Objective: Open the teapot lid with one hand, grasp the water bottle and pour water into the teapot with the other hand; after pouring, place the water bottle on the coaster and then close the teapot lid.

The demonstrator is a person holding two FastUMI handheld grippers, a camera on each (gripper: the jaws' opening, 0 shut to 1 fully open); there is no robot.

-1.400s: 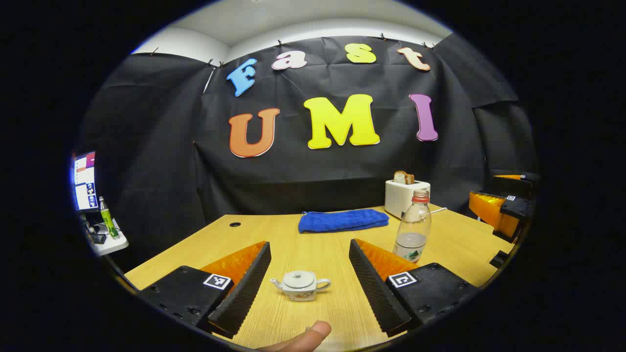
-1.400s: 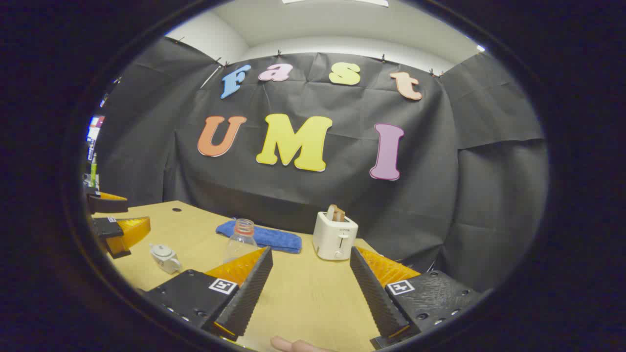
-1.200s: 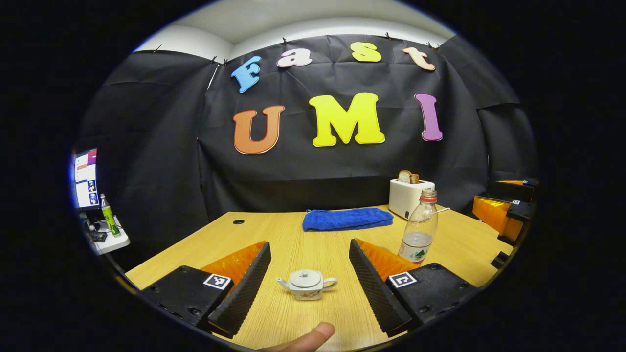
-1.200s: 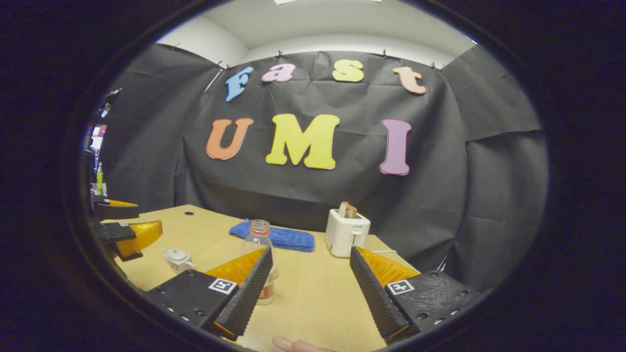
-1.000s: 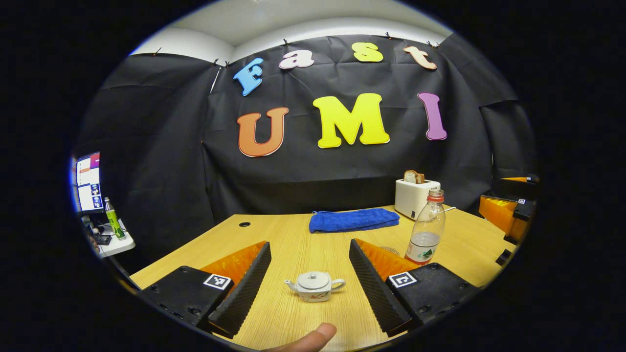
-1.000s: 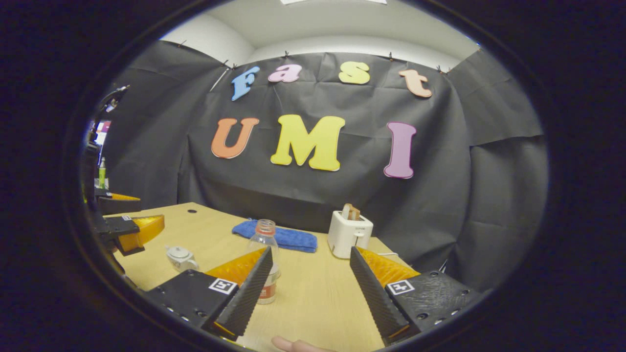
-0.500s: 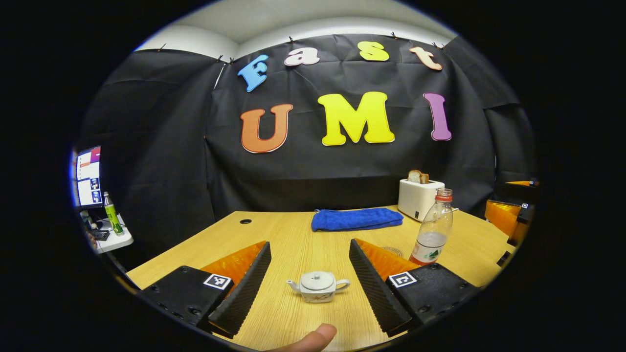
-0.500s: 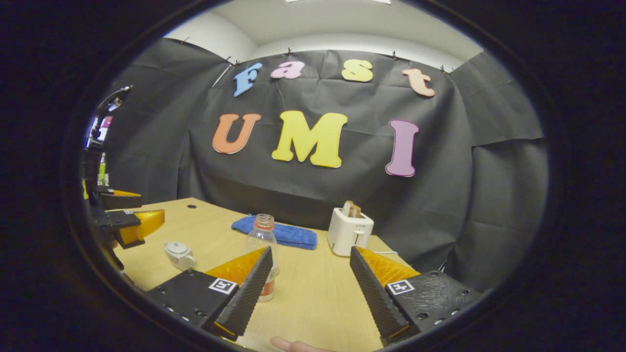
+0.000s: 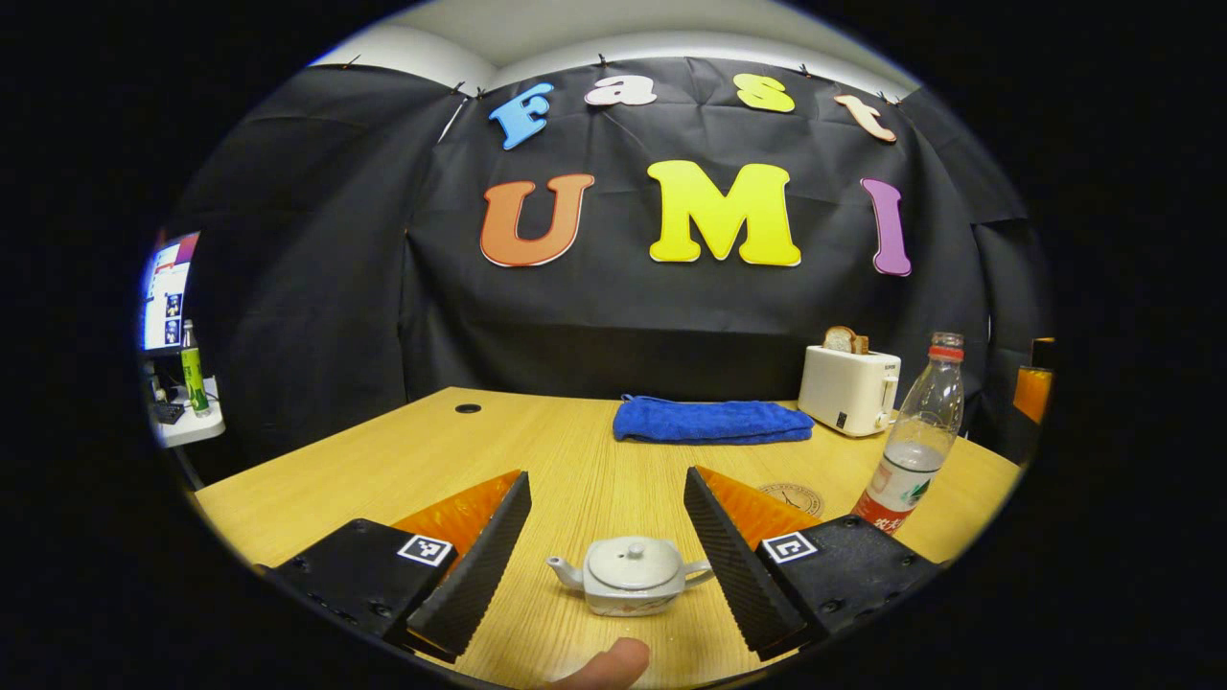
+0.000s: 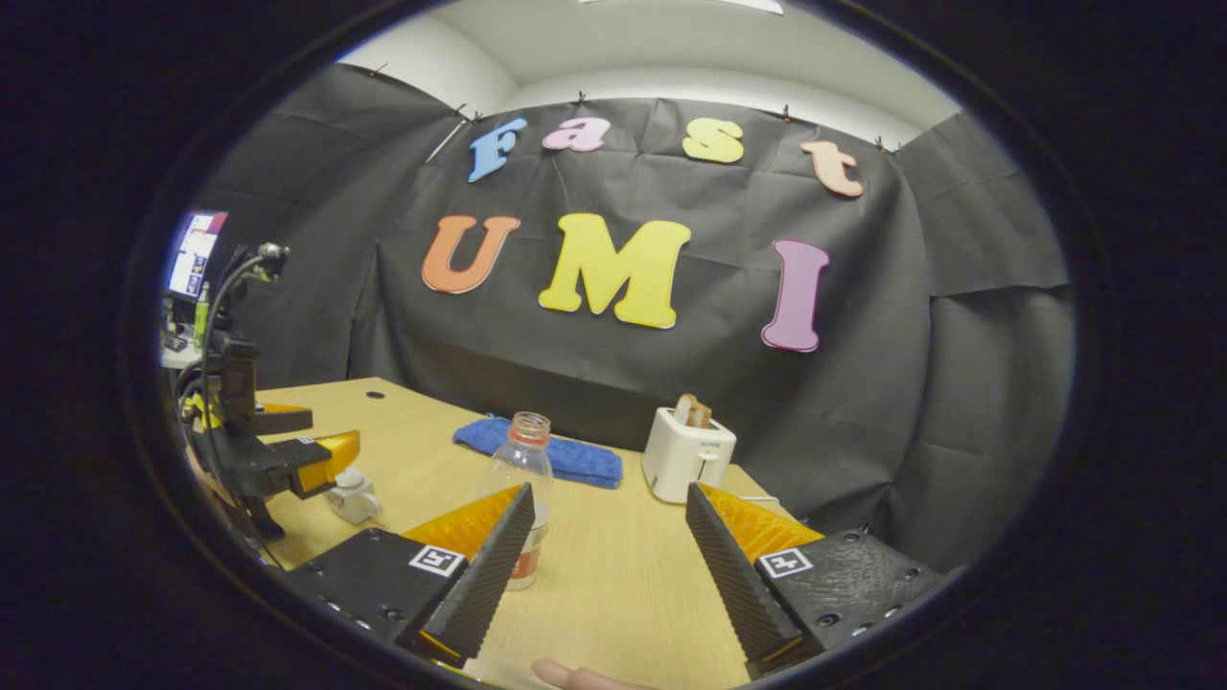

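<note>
A small white teapot point(image 9: 628, 573) with its lid on stands on the wooden table point(image 9: 537, 450), low between the fingers of my open left gripper point(image 9: 607, 476), which hovers just above it. The clear water bottle point(image 9: 911, 450), red ring at its neck and a little water inside, stands far right. A round brown coaster point(image 9: 793, 496) lies beside it. In the right gripper view my right gripper point(image 10: 610, 491) is open and empty, with the bottle point(image 10: 522, 479) just left of it, partly behind one finger. The left gripper point(image 10: 326, 433) covers part of the teapot point(image 10: 353, 496).
A folded blue towel point(image 9: 711, 422) and a white toaster point(image 9: 848, 388) holding bread stand at the back of the table. A side shelf with a green bottle point(image 9: 192, 369) and a screen is off to the left. A thumb tip point(image 9: 604, 666) shows at the bottom.
My left gripper has come forward and down over the teapot, which now looks bigger between its fingers. The right gripper has barely shifted and stays beside the bottle.
</note>
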